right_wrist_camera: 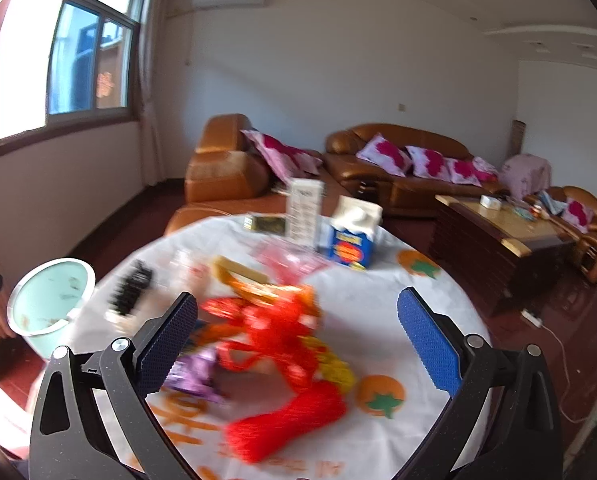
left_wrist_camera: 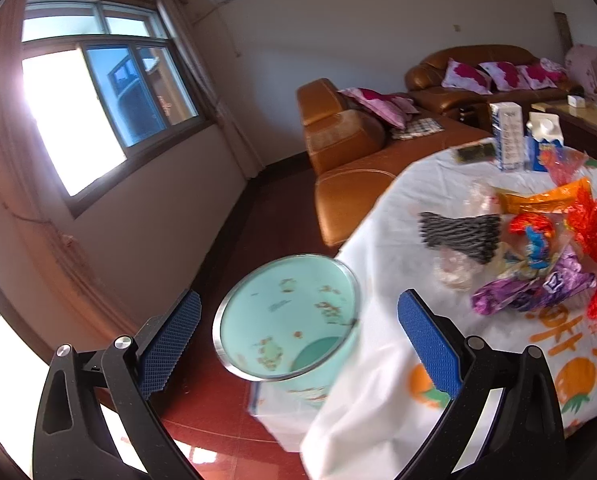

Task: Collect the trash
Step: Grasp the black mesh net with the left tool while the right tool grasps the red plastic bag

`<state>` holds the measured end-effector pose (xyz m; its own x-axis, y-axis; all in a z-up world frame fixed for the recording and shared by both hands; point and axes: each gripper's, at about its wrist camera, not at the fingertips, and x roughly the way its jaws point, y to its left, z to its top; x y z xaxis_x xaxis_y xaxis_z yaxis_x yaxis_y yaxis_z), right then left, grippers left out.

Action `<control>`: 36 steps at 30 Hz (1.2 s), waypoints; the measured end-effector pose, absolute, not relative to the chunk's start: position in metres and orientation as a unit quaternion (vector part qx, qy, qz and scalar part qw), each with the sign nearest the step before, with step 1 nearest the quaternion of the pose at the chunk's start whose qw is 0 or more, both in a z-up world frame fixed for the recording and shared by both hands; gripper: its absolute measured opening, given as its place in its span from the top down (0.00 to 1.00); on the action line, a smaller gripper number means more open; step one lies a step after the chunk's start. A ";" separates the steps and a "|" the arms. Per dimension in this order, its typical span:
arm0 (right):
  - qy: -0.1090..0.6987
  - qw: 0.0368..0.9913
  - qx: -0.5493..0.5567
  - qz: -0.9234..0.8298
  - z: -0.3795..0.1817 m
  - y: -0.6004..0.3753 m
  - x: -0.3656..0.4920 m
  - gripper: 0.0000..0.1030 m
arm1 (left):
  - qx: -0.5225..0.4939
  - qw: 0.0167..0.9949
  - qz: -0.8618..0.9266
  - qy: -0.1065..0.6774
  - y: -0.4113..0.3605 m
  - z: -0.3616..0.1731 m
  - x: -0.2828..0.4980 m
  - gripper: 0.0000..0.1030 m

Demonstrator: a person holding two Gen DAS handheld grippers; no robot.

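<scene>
We hold both tongs apart and empty: our left gripper point(left_wrist_camera: 298, 336) frames the mint-green trash bin point(left_wrist_camera: 286, 316) standing on the floor beside the round table point(right_wrist_camera: 398, 304), seemingly ready to receive, while our right gripper point(right_wrist_camera: 298, 336) hovers over the wrapper pile point(right_wrist_camera: 282, 328) on the white fruit-print cloth. Brown leather sofas point(right_wrist_camera: 398, 168) line the sunlit room.

Crumpled wrappers point(left_wrist_camera: 538, 256) heaped on tablecloth; mint bin point(left_wrist_camera: 286, 316) upright beside table.

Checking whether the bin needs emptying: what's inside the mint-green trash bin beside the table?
The mint-green trash bin shows small brownish scraps stuck to its inner wall and a mostly bare bottom; its near inner wall is hidden.
</scene>
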<state>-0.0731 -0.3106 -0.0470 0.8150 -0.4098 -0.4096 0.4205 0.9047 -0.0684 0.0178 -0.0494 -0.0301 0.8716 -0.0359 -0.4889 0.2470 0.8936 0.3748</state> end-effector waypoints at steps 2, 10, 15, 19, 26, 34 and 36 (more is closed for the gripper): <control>0.220 0.949 0.016 -0.227 -0.055 -0.321 -0.074 0.05 | 0.221 0.940 -0.084 0.245 -0.068 -0.035 0.022 0.06; 0.241 0.937 0.043 -0.249 -0.087 -0.359 -0.070 0.05 | 0.228 0.932 -0.130 0.250 -0.152 -0.053 0.035 0.06; 0.249 0.935 0.056 -0.247 -0.100 -0.371 -0.063 0.05 | 0.240 0.922 -0.135 0.273 -0.183 -0.077 0.054 0.06; 0.255 0.934 0.070 -0.241 -0.107 -0.377 -0.062 0.05 | 0.226 0.915 -0.141 0.302 -0.183 -0.090 0.070 0.14; 0.253 0.937 0.072 -0.228 -0.110 -0.377 -0.063 0.06 | 0.195 0.899 -0.194 0.341 -0.170 -0.097 0.076 0.81; 0.247 0.939 0.075 -0.227 -0.104 -0.376 -0.064 0.06 | 0.188 0.913 -0.200 0.302 -0.133 -0.066 0.061 0.81; 0.246 0.940 0.078 -0.225 -0.102 -0.375 -0.062 0.06 | 0.186 0.916 -0.199 0.293 -0.122 -0.058 0.057 0.81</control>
